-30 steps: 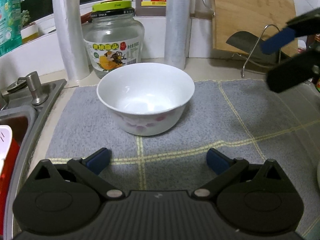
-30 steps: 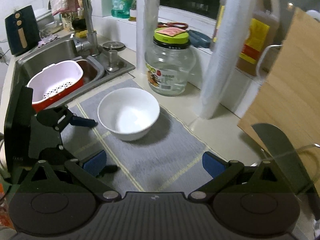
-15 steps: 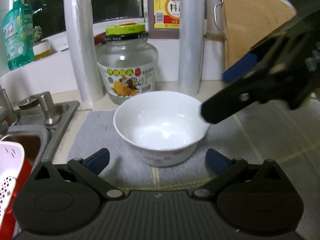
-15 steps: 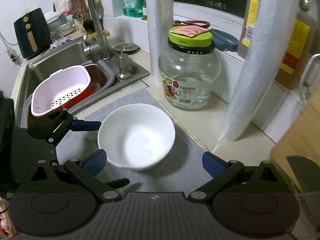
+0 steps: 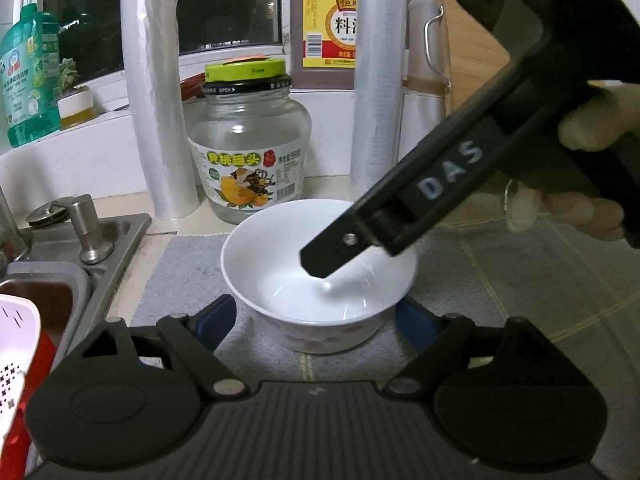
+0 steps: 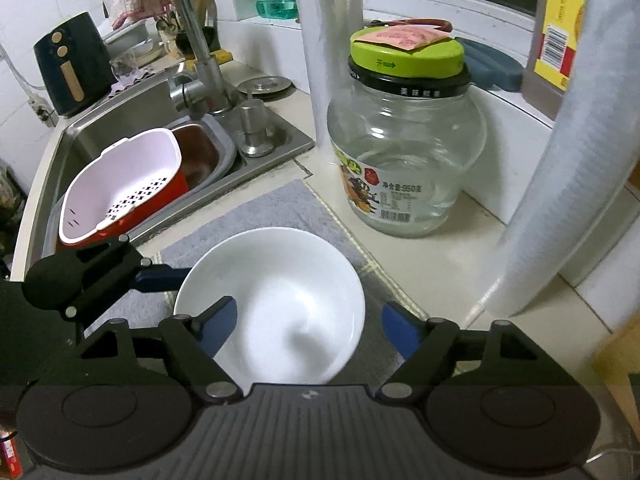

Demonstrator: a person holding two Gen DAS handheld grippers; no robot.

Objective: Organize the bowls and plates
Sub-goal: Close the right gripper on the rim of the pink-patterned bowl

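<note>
A white bowl (image 5: pixel 320 280) with a faint pink pattern stands upright on the grey mat (image 5: pixel 500 280). My left gripper (image 5: pixel 316 312) reaches around its lower part, one blue pad at each side, close to the wall. Its jaws are closing and I see no firm press. My right gripper (image 6: pixel 308 324) comes from above and straddles the bowl's (image 6: pixel 276 300) right rim, with one finger inside (image 6: pixel 220 324) and one outside (image 6: pixel 396 328). Its jaws are closing too, with a gap still showing at the rim. A hand holds the right gripper at the upper right of the left wrist view.
A glass jar (image 5: pixel 248 160) with a green lid and two plastic-wrap rolls (image 5: pixel 160 120) stand just behind the bowl. The sink (image 6: pixel 120 136) to the left holds a white-and-red colander (image 6: pixel 124 184). A wooden board (image 5: pixel 472 40) leans at the back right.
Both grippers have closed in on the bowl and their jaws have narrowed. The right gripper swung over from the right and dipped one finger into the bowl.
</note>
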